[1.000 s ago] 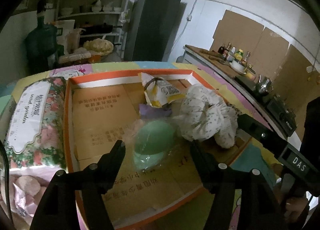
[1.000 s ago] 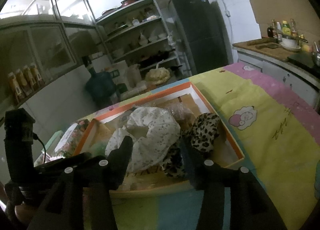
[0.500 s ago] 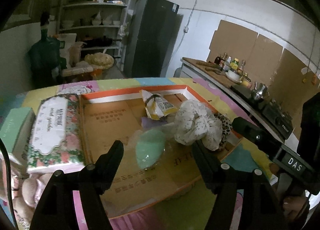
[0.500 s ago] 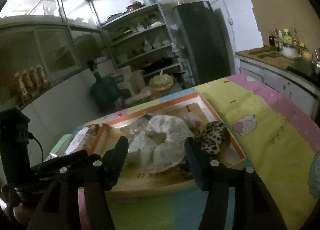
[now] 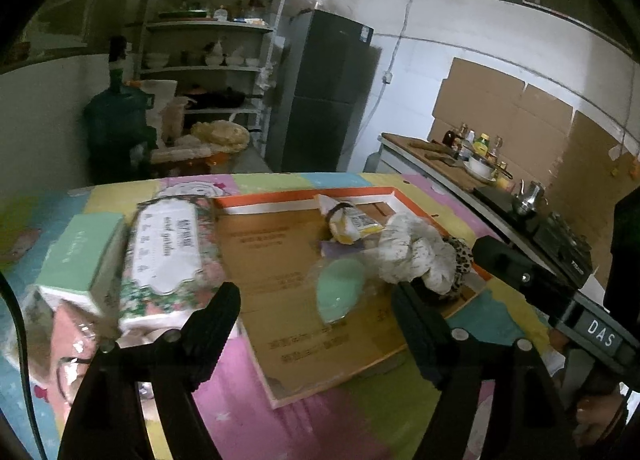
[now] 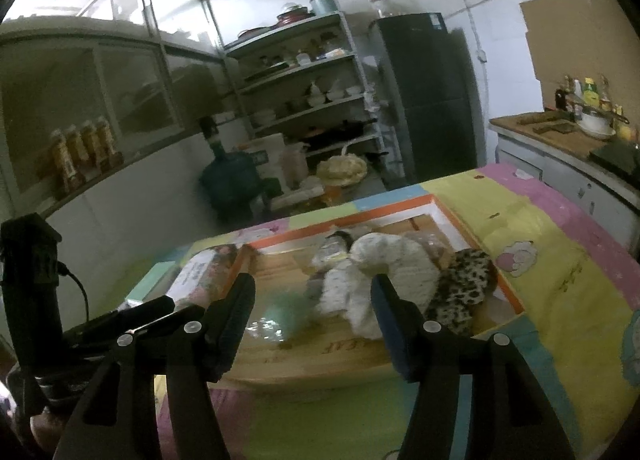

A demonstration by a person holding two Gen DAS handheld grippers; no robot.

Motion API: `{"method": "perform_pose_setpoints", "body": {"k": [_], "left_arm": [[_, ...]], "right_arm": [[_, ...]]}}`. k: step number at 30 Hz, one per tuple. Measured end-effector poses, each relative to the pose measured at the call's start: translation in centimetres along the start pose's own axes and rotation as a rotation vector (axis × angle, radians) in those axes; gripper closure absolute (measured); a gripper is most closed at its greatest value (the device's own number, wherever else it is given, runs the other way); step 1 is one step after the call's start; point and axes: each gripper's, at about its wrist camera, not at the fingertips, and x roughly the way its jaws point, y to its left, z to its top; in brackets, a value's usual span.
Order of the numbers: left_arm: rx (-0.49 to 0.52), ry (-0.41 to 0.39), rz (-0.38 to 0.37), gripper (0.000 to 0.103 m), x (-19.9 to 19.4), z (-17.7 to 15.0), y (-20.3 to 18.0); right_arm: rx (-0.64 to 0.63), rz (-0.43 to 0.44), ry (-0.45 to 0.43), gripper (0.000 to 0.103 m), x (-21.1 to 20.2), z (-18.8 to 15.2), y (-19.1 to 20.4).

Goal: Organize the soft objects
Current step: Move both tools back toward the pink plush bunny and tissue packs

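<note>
The left gripper [image 5: 316,300] is showing two matte black fingers with ribbed inner pads [image 5: 218,310], each bolted to a black angled bracket by a round silver screw [image 5: 173,336]. The right gripper [image 6: 312,300] is looking alike: black wedge-shaped fingers, silver screws [image 6: 431,326] on its brackets. Seen from the left wrist, its body is appearing as a long black bar carrying a small plate [image 5: 599,333] lettered "DAS". A thin black cable [image 6: 78,288] is looping from the left gripper's upright black handle [image 6: 30,288].
</note>
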Motion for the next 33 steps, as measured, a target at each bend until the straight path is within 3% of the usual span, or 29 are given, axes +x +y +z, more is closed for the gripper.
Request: {"method": "perform_pose_setpoints", "body": {"k": [23,26,33], "left_arm": [[-0.058,-0.077,0.057,0.025,-5.8,-1.0,5.7],[-0.073,-0.085,0.065,0.025,-6.4,-1.2,6.7],[-0.107,-0.112,0.110,0.025,-8.0,-1.8,9.3]], "right_arm": [[-0.115,0.073,0.036,0.041,0.9,-0.7,8.8],[-0.121,0.080,0.041,0.033,1.2,-0.9,9.8],[-0.145,0.107,0.061,0.030,2.2,-1.7,12.2]]}}
